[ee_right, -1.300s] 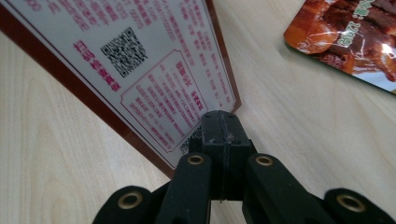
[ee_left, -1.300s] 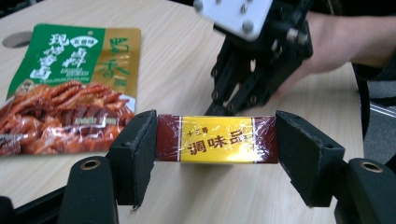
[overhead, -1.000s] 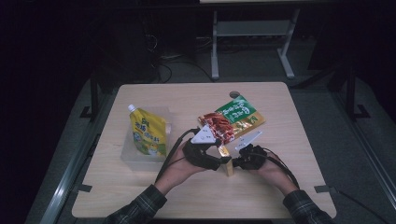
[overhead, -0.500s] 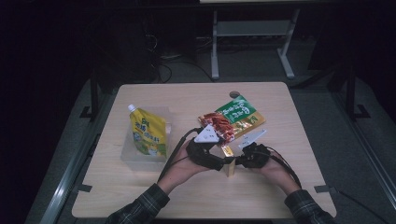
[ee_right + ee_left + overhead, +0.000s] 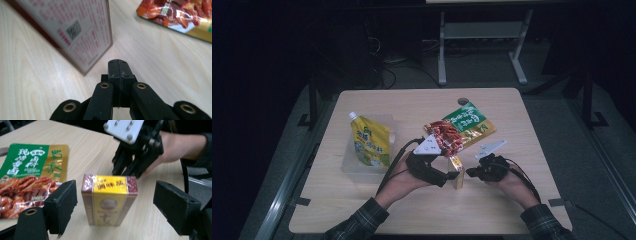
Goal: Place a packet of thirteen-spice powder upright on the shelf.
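Overhead, a small box (image 5: 456, 172) is seen upright on the tabletop (image 5: 362, 200) between both claws; alongside, the left claw (image 5: 117, 200), just opened, straddles it untouched, apparently releasing, while the right claw (image 5: 118, 67) is kept closed beside it.
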A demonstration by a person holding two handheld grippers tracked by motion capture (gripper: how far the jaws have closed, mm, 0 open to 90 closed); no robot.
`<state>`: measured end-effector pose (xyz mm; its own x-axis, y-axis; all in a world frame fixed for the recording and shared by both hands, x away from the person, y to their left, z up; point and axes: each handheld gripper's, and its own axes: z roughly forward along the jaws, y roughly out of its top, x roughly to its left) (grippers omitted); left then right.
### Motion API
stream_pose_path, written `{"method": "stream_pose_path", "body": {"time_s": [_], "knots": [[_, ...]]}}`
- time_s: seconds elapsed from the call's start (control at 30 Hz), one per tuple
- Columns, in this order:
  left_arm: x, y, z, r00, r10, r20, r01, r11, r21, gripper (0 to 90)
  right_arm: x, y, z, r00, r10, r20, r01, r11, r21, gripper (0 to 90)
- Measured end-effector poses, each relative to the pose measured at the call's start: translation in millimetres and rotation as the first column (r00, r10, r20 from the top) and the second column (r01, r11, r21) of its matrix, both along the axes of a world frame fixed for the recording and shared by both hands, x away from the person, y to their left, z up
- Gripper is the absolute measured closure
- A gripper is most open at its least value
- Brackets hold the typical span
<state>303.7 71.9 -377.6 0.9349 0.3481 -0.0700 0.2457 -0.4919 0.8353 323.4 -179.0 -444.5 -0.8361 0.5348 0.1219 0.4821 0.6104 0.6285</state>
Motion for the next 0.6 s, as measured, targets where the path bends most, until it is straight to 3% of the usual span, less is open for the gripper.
{"method": "stream_pose_path", "body": {"time_s": [0.23,0.6], "knots": [[-7.7,14.0,-7.7,0.9996,0.018,-0.020,-0.017,0.9997,0.018,16.9,-19.6,-12.9,3.2,0.9995,-0.028,-0.016,0.028,0.9994,0.020,89.8],[-26.0,38.0,-36.7,0.9966,0.030,-0.077,-0.024,0.9965,0.080,16.6,-45.9,-5.4,-0.6,0.9991,-0.005,-0.041,0.006,0.9994,0.034,89.8]]}}
